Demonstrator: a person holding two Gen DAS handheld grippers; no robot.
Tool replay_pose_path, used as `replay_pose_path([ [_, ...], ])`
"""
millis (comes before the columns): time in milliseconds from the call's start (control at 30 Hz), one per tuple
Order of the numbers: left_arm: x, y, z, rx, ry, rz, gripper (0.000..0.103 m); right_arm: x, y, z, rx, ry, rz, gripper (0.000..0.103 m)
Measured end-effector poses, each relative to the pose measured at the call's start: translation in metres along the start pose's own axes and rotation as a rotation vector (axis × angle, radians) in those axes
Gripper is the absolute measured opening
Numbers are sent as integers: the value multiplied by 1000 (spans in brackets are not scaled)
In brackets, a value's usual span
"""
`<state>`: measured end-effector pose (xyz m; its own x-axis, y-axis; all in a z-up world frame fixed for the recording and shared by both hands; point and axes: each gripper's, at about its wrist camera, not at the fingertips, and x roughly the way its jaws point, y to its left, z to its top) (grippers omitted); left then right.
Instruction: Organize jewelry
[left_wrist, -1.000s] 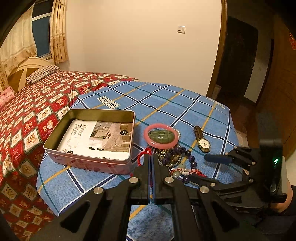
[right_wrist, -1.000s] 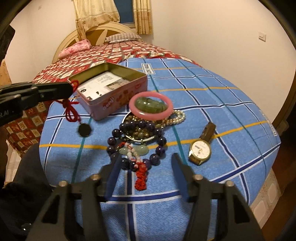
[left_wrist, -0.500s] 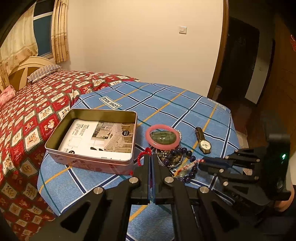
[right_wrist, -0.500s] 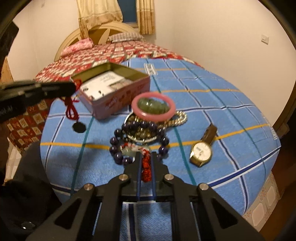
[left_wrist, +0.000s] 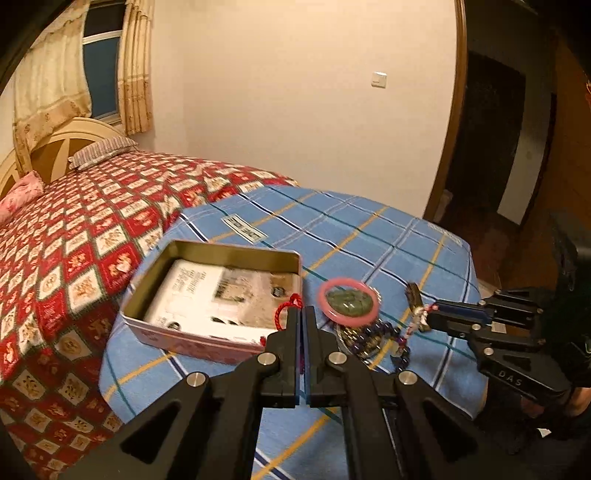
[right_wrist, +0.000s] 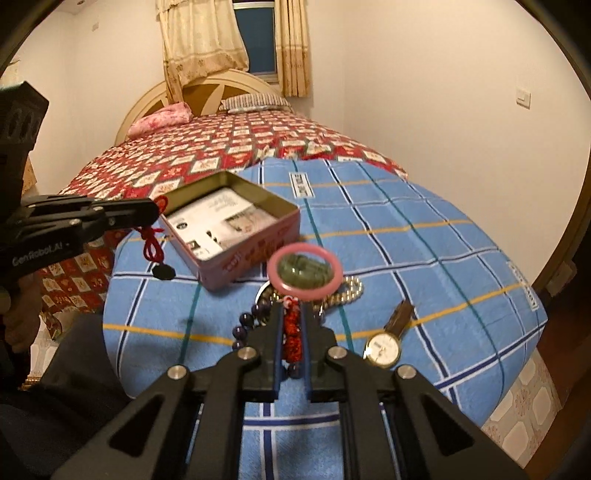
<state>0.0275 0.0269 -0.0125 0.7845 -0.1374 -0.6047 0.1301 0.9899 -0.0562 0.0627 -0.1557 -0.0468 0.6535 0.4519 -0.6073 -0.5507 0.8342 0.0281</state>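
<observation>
A round table under a blue checked cloth stands against a bed with a red patterned cover. On it sits an open pink tin lined with a printed card, near the edge on the bed side.

The left gripper has its jaws pressed together on a red cord; a small dark pendant dangles from it, off the cloth, just beside the tin — likely held there ready to lower in.

The right gripper is closed on the red tassel of a purple bead bracelet, and the beads trail down to the cloth, so the strand seems partly lifted.

The rest of the jewelry is heaped mid-table beside the tin: a pink bangle around a green stone, pearls beneath, and a watch apart, toward the table's edge.

The tin's rim is low and its inside is open, with bare cloth beyond it. The two grippers are close, so cord and beads could tangle.
</observation>
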Motion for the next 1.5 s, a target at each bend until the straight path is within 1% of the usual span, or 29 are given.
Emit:
replay_pose_path([
  [167, -4, 25, 13, -18, -28, 49, 0, 3, 5, 20, -25, -25, 5, 11],
  [367, 0, 56, 27, -33, -41, 118, 0, 11, 13, 49, -66, -65, 21, 11],
  [500, 11, 73, 36, -37, -40, 159, 0, 23, 18, 66, -82, -79, 42, 11],
  [767, 39, 97, 51, -25, -23, 229, 0, 47, 27, 97, -107, -108, 52, 11],
  [1000, 58, 106, 58, -15, -3, 244, 0, 56, 29, 121, -120, -132, 54, 11],
  [1167, 69, 111, 61, -5, 10, 249, 0, 64, 34, 132, -133, -131, 53, 11],
  [1300, 83, 113, 61, 8, 30, 246, 0, 80, 36, 133, -136, -111, 53, 11],
  [1500, 104, 117, 58, 25, 61, 257, 0, 112, 31, 127, -112, -53, 53, 11],
])
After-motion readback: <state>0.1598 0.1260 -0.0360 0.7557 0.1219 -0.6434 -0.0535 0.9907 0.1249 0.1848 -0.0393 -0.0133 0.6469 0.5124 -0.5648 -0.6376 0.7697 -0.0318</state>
